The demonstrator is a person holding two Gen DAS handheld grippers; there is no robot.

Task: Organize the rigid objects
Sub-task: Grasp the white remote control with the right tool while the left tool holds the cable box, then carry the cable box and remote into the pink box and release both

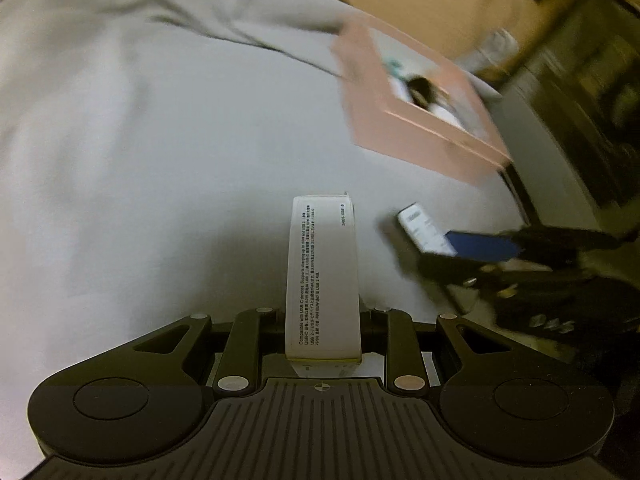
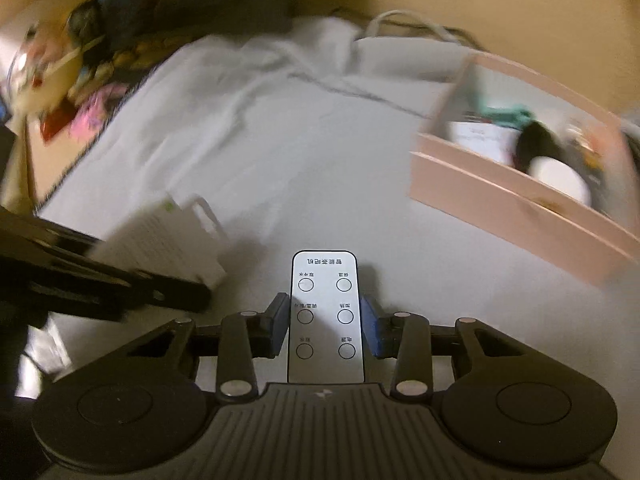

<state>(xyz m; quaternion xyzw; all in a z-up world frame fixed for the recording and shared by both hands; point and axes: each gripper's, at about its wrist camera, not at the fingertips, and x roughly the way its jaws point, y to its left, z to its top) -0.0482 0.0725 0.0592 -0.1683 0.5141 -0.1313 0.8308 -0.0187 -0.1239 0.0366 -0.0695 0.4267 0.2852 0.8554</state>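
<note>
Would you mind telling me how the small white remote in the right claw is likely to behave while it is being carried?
The remote looks thin and flat, so probably stiff and light. Its smooth face may be slippery, and the right claw grips only its narrow edges, so it could slide. Being flat, it should not roll once laid in the pink box.

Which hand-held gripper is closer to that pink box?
Right. The right hand-held gripper, with the remote between its fingers, sits nearer the pink box; the left hand-held gripper, holding the white carton, is farther.
</note>
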